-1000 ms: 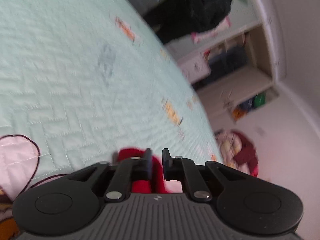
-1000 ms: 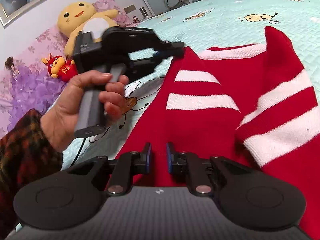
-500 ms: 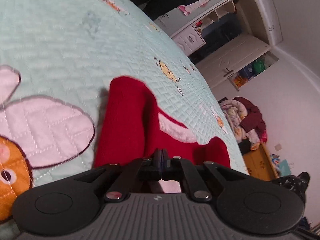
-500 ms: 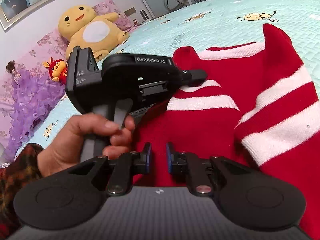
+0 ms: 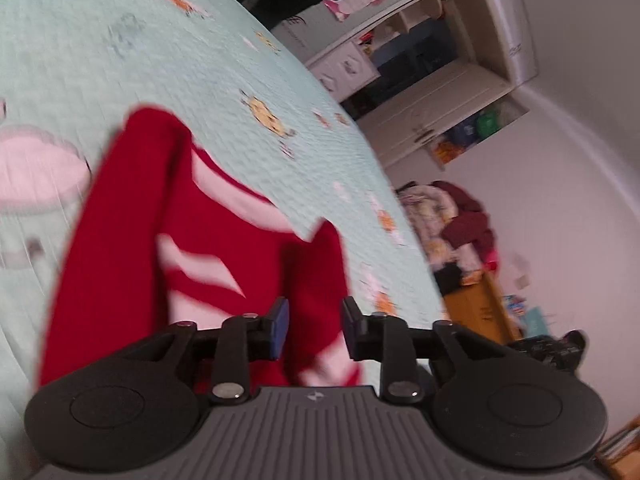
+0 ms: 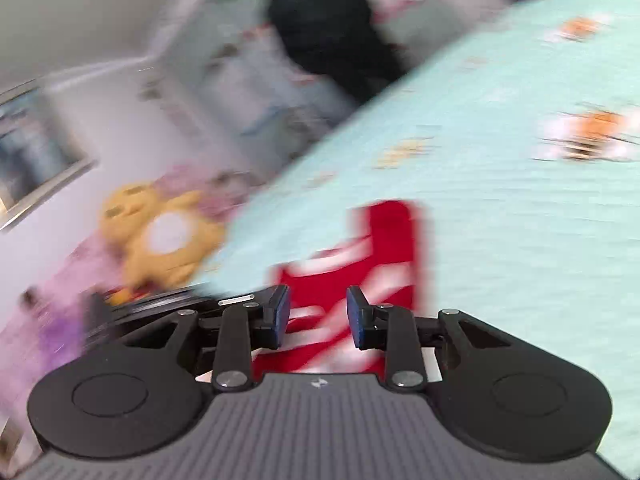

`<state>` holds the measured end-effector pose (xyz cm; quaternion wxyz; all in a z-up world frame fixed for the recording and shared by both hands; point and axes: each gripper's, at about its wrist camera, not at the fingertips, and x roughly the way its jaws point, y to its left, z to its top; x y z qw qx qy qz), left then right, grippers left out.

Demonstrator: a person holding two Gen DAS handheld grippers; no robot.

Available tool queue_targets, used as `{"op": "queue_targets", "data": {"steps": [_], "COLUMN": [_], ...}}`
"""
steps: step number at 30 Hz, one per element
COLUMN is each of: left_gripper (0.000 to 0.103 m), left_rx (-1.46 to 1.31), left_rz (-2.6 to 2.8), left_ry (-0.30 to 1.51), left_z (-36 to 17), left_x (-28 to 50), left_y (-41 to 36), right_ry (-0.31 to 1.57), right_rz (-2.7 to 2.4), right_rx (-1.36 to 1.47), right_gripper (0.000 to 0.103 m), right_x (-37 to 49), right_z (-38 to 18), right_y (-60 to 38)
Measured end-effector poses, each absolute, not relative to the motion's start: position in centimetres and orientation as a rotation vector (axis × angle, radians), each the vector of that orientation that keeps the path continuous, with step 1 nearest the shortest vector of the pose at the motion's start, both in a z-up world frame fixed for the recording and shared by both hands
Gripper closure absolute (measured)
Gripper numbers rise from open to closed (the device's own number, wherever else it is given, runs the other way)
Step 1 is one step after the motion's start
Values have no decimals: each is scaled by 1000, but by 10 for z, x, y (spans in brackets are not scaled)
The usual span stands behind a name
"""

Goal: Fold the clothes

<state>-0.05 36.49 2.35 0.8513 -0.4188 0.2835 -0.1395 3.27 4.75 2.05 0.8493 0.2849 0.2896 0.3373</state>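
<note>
A red knit sweater with white stripes point(image 5: 132, 236) lies on the mint green quilted bedspread point(image 5: 120, 60). My left gripper point(image 5: 314, 326) is open and empty, hovering just above the sweater's near part. In the right wrist view the sweater point(image 6: 384, 260) shows blurred beyond the fingers. My right gripper point(image 6: 318, 312) is open and empty above it. The bedspread point(image 6: 520, 220) fills the right of that view.
A yellow plush toy point(image 6: 160, 236) and purple bedding sit at the bed's head. A person in black point(image 6: 328, 28) stands by white cabinets. A white wardrobe point(image 5: 432, 92) and a heap of clothes point(image 5: 456, 224) stand past the bed's far edge.
My left gripper opened, letting go of the sweater, and pulled back. My right gripper opened wider and swung quickly away, so its view is blurred. The left gripper and hand left the right view.
</note>
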Motion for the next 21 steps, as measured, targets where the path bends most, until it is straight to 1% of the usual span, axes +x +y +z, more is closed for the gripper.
{"op": "queue_targets", "data": {"steps": [2, 4, 6, 8, 14, 21], "left_gripper": [70, 69, 66, 62, 61, 61], "left_rx": [-906, -839, -777, -775, -821, -918], "left_rz": [-329, -330, -325, -328, -270, -262], "left_ry": [606, 627, 652, 666, 603, 613], "left_z": [19, 20, 21, 20, 20, 16], "left_x": [-11, -22, -29, -33, -33, -63], "left_y": [354, 338, 326, 319, 322, 341], "right_ry": [648, 676, 688, 693, 719, 724], "right_rz": [647, 677, 720, 719, 810, 920], "right_rx": [620, 705, 800, 837, 833, 749], "right_gripper": [69, 69, 68, 68, 68, 66], "right_x": [46, 50, 51, 50, 49, 34], "right_z": [6, -11, -28, -41, -39, -18], "right_y": [33, 24, 18, 16, 24, 41]}}
